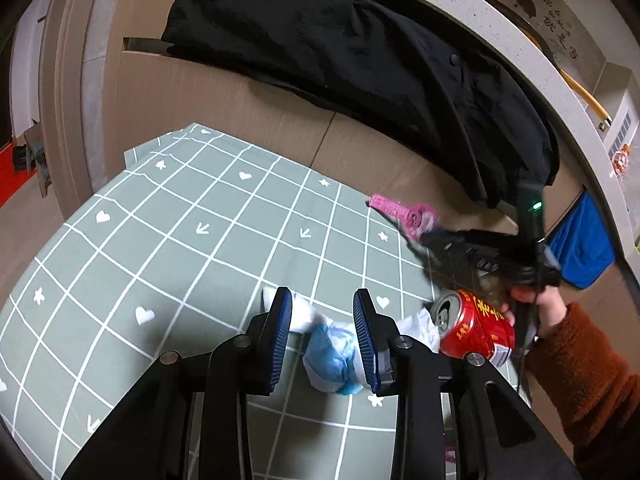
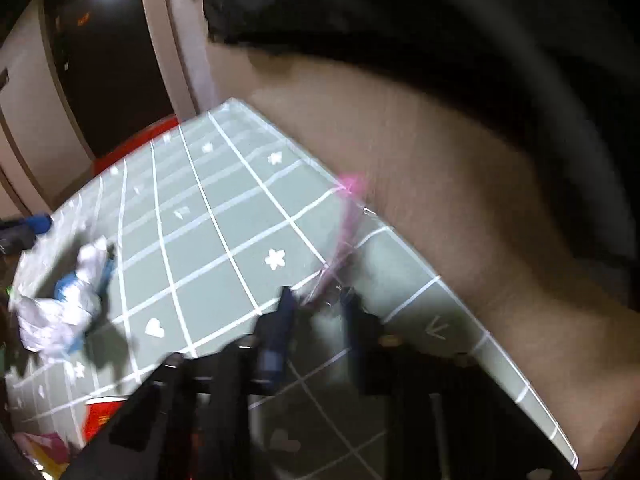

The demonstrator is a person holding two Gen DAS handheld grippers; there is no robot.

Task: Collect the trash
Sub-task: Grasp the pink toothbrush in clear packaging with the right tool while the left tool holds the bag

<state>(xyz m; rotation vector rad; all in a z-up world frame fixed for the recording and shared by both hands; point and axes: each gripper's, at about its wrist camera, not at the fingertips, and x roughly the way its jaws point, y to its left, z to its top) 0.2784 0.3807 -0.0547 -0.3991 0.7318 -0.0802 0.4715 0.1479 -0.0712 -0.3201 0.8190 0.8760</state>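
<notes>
Green grid tablecloth (image 1: 168, 240) covers the table, black coat (image 1: 360, 64) draped on the brown cabinet behind it. Trash is clustered at the near right part of the cloth: red can (image 1: 474, 326) lying on its side, white tissue (image 1: 416, 326) touching it, crumpled blue-white wad (image 1: 334, 354) just left of that, pink wrapper (image 1: 404, 212) out by the far edge.

My left gripper (image 1: 322, 334) is spread wide, fingers either side of the wad, nothing pinched yet. The wad sits between the pads, closer to the right one.

My right gripper (image 2: 316, 308) is motion-blurred; a clear pink-tinted film runs up from its tips, looks like the wrapper's tail. Pinched or just touching, I cannot tell. From the left view it hovers over the wrapper's near end.

Step in hand, my guess: grab the wad with the left. To do it well: nudge right to centre it, drop until the tips nearly touch the cloth, close slowly so the soft paper bunches instead of squirting out. Avoid snagging the cloth or knocking the can, which would roll.
</notes>
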